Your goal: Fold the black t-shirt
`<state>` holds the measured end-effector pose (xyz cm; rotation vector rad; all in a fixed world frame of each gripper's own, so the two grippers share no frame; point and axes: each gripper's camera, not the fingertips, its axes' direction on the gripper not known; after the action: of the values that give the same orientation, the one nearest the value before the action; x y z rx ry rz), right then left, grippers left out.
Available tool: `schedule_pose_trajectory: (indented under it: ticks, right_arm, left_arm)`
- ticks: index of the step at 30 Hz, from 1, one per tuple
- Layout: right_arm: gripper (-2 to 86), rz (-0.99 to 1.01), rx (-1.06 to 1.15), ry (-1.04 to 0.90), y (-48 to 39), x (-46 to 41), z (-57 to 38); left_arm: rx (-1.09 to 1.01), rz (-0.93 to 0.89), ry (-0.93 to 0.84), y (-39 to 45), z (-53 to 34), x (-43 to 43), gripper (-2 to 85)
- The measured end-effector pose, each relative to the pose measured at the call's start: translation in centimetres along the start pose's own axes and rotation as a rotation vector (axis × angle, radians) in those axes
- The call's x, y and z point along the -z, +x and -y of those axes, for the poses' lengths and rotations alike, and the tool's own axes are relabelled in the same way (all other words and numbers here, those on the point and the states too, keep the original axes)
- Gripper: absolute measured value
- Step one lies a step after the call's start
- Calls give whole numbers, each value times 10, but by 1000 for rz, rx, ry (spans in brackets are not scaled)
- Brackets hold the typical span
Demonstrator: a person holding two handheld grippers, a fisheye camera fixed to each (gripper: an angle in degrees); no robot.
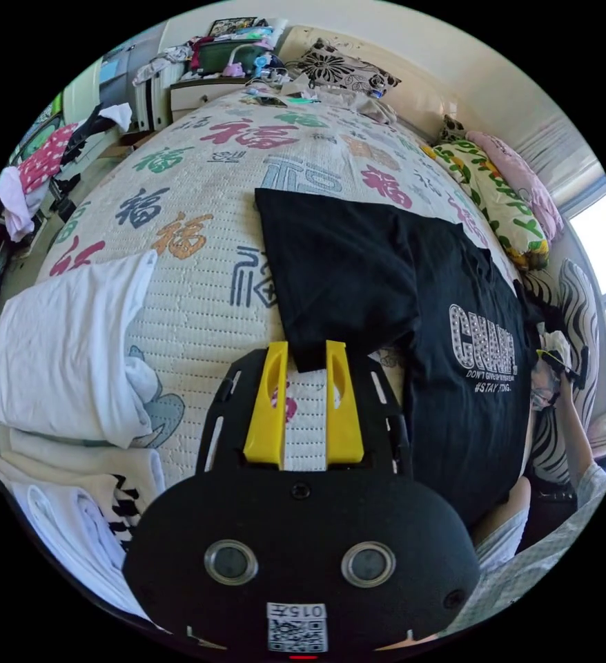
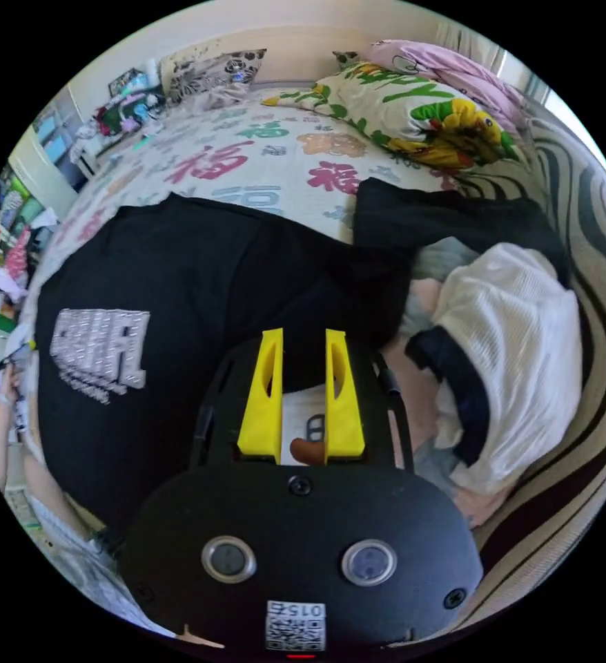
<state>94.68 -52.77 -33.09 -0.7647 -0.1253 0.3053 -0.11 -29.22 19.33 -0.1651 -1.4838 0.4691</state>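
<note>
The black t-shirt lies flat on the printed bedspread, its white chest print facing up. One side is folded in over the body. My left gripper hovers at the shirt's near corner. A tip of black cloth sits between its yellow jaws, which stand a little apart. In the right gripper view the black t-shirt spreads to the left, with a sleeve reaching right. My right gripper is over the shirt's edge, its jaws also slightly apart with black cloth at the tips.
Folded white clothes and a stack of folded clothes lie left of the shirt. A heap of white and dark clothes sits to its right on a striped cover. Pillows line the far side. A person's arm is at the edge.
</note>
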Motion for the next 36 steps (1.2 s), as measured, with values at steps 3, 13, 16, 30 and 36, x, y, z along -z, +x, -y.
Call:
schedule_pose_trajectory:
  ticks: [3,13,16,30,36]
  right_arm:
    - [103,-270,-15,-66,1,-17,20]
    - [27,-205,-66,-288,53,-18,-8]
    - [45,-158,-84,-276,64,-7,-20]
    - [62,320,-32,-314,55,37,-235]
    - [93,310,5,-399,38,9,-269]
  left_arm:
    - [-16,17,-15,0,2,-2,79]
    - [-4,-30,-36,-9,-3,-9,67]
    - [7,-33,-43,-7,-13,-4,58]
    - [-106,-292,-351,63,-206,4,86]
    - [-135,-188,-483,111,-243,-61,100]
